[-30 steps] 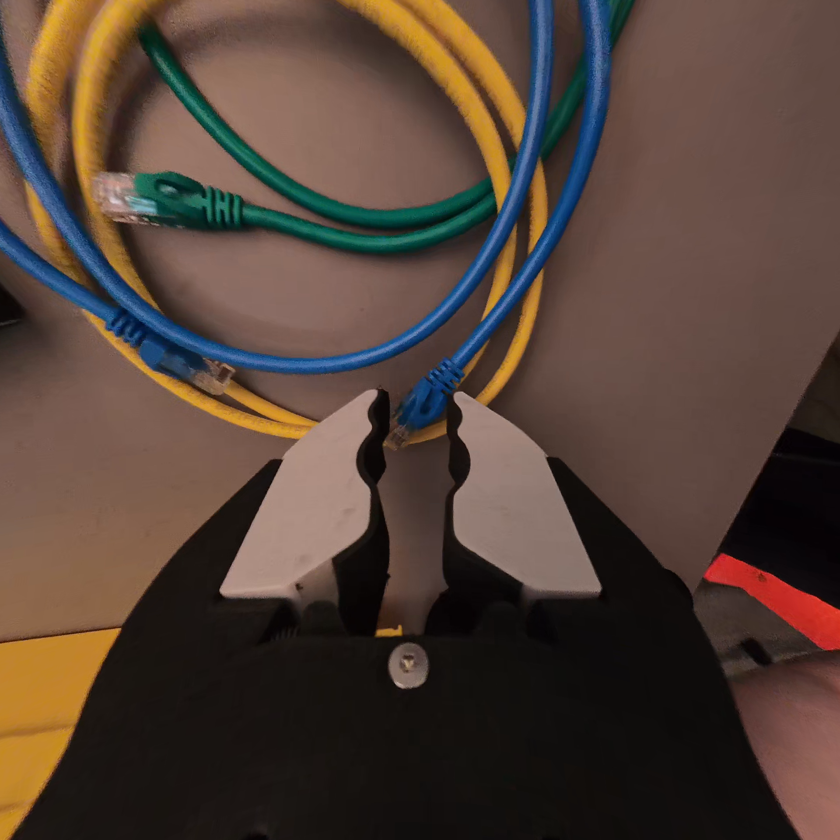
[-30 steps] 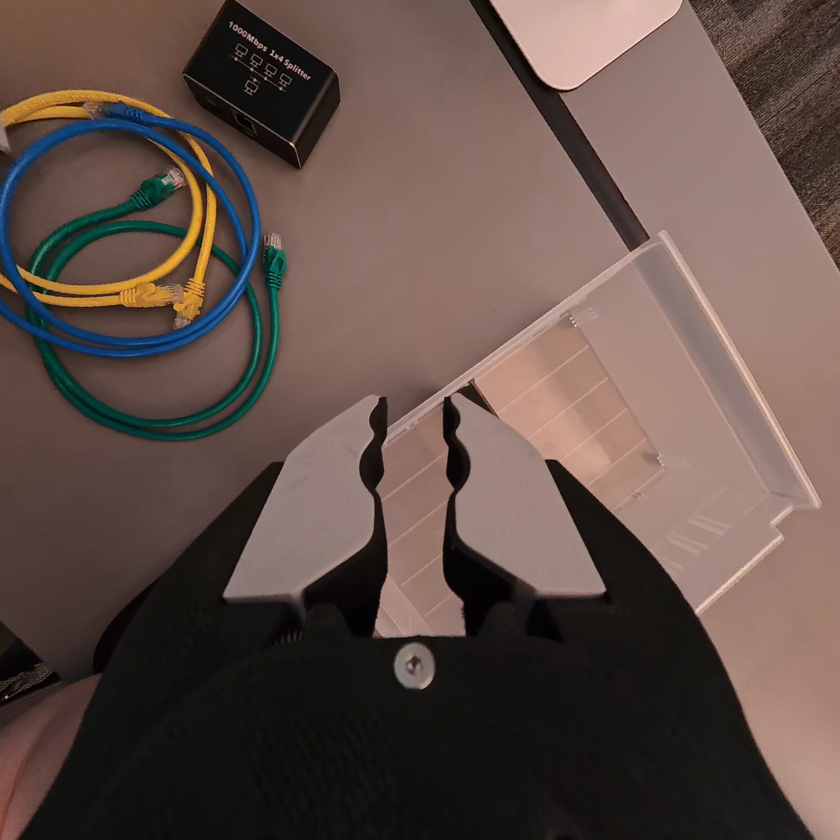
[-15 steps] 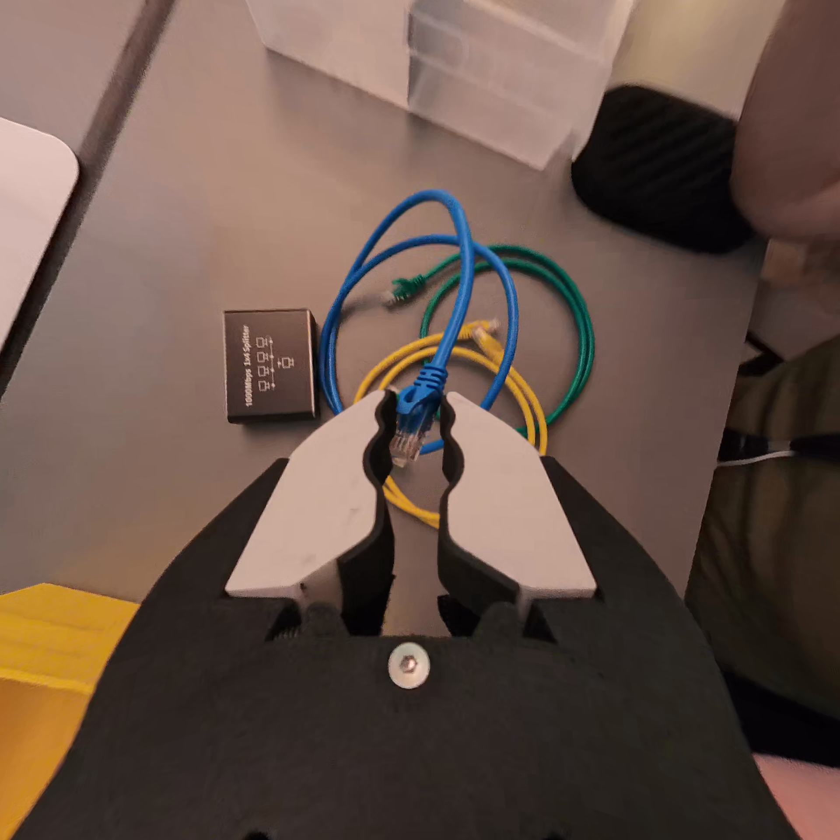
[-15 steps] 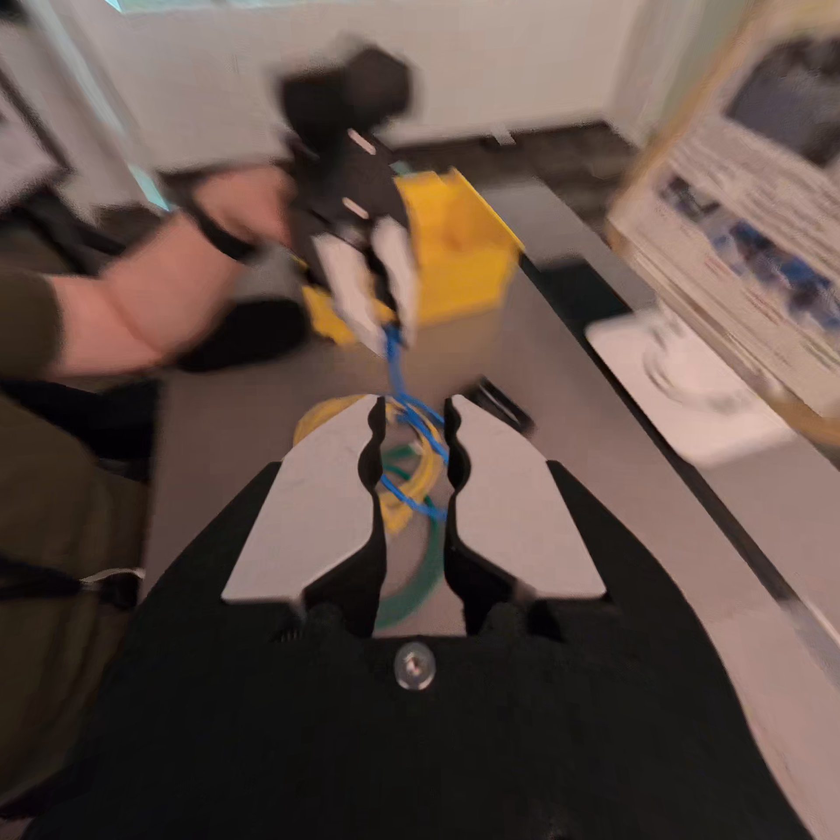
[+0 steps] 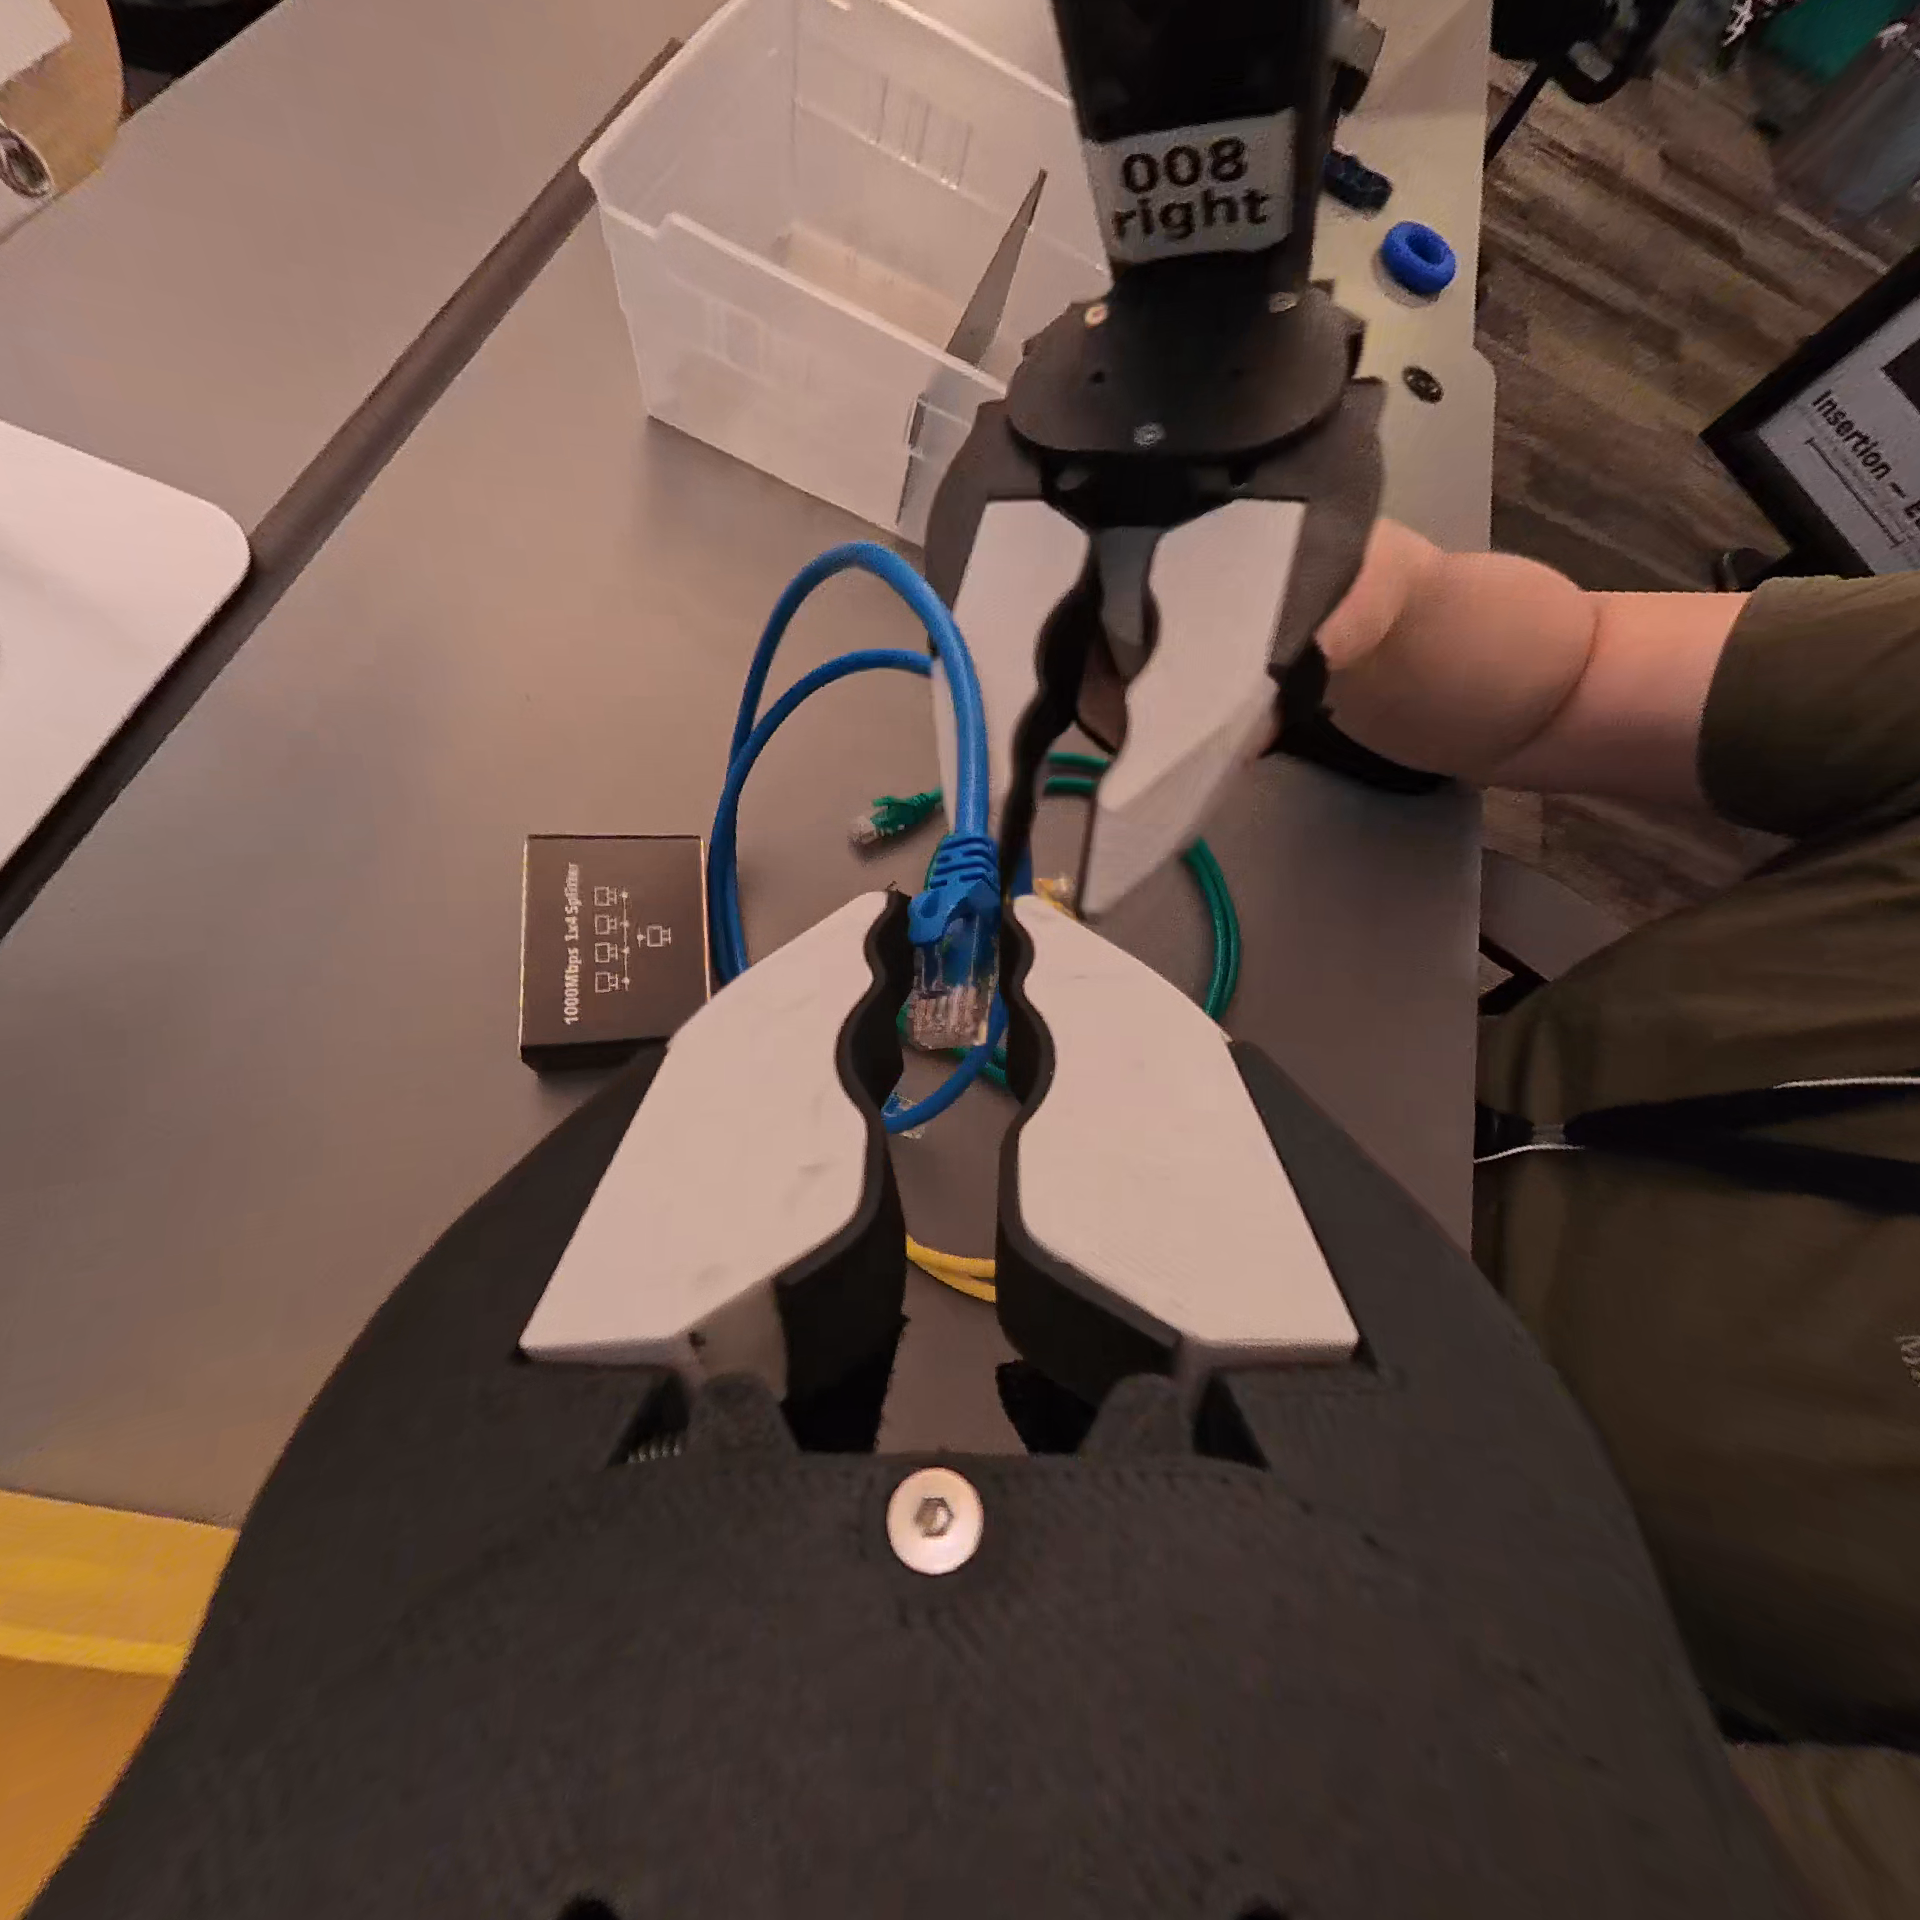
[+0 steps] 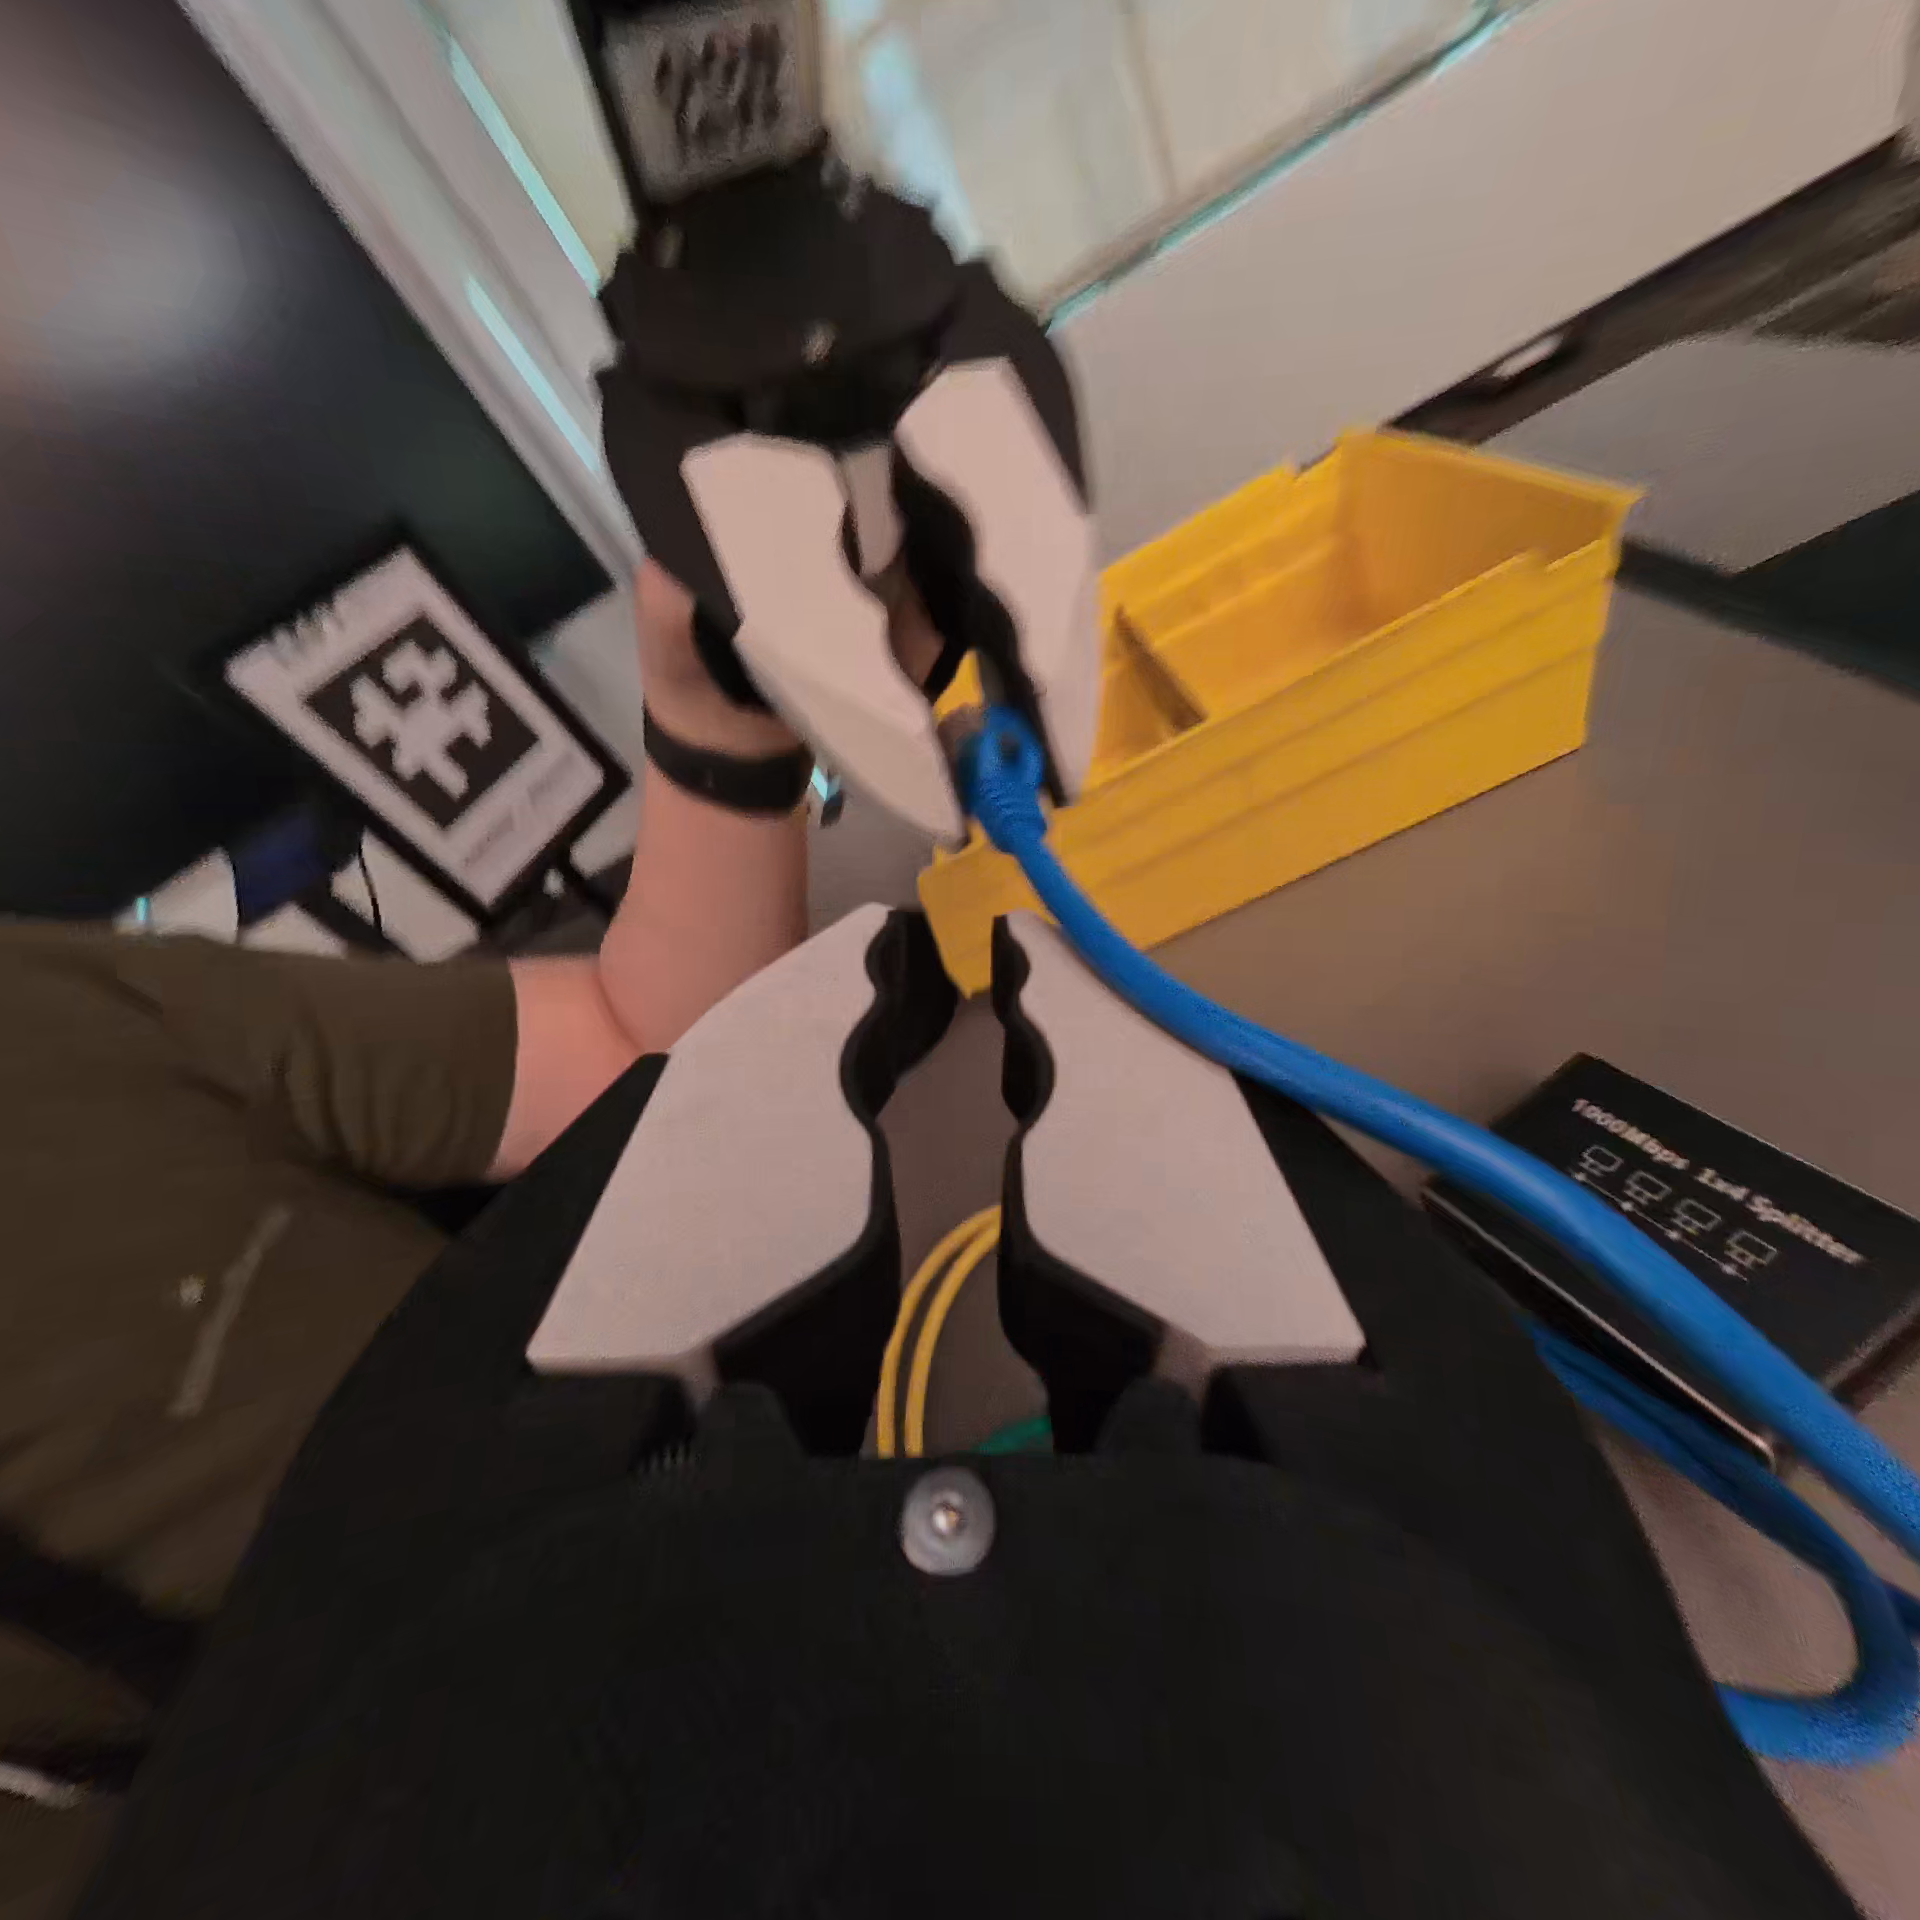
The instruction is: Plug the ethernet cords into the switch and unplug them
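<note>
My left gripper (image 5: 951,935) is shut on the blue cord's plug (image 5: 948,966) and holds it above the grey table, with the blue cord (image 5: 966,727) trailing down to the table. The black switch (image 5: 613,951) lies flat just left of it. My right gripper (image 6: 945,925) is open and empty. It faces the left gripper (image 6: 997,800) closely, its tips just short of the held plug (image 6: 1003,758). It also shows in the left wrist view (image 5: 1049,883). The switch (image 6: 1704,1226) lies to its right under the blue cord (image 6: 1351,1112).
Green cord (image 5: 1216,935) and yellow cord (image 5: 951,1268) lie coiled on the table below the grippers. A clear bin (image 5: 831,260) stands at the far side and a yellow bin (image 6: 1351,644) behind the left gripper. A white pad (image 5: 83,582) lies at the left. Left tips and right tips are each some 20 centimetres from the black switch (image 5: 613,951). It turns up in the right wrist view (image 6: 1650,1193) as well.
My left gripper closed on the blue plug and lifted it off the table. My right gripper swung from over the clear bin to face the left gripper, close to the plug.
</note>
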`<state>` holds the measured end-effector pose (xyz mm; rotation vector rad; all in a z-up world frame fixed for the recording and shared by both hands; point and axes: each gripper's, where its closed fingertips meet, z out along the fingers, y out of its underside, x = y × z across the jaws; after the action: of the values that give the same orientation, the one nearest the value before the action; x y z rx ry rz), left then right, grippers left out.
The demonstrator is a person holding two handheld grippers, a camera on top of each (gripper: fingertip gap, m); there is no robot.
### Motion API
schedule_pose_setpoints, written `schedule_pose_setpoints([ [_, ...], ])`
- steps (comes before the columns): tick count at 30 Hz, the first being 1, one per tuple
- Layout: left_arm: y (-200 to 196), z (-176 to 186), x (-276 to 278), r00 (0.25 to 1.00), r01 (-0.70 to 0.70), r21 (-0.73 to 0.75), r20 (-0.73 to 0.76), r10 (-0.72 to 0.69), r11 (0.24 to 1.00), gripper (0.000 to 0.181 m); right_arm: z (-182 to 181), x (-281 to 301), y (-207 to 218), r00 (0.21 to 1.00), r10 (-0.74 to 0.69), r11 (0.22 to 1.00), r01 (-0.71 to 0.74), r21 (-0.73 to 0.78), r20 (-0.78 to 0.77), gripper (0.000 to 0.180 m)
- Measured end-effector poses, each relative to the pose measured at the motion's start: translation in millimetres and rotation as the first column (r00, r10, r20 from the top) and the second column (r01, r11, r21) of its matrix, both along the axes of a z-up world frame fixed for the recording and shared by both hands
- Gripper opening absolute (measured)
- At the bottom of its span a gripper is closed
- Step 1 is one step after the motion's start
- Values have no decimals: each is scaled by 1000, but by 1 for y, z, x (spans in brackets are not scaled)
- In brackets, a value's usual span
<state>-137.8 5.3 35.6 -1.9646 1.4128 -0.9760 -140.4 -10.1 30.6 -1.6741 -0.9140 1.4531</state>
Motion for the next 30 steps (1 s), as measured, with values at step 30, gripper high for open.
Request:
schedule_pose_setpoints([
  [30,-39,41,7,978,134,101,148,-148,986,14,52,11,-22,937,108,987,-141,-74,-333,8],
])
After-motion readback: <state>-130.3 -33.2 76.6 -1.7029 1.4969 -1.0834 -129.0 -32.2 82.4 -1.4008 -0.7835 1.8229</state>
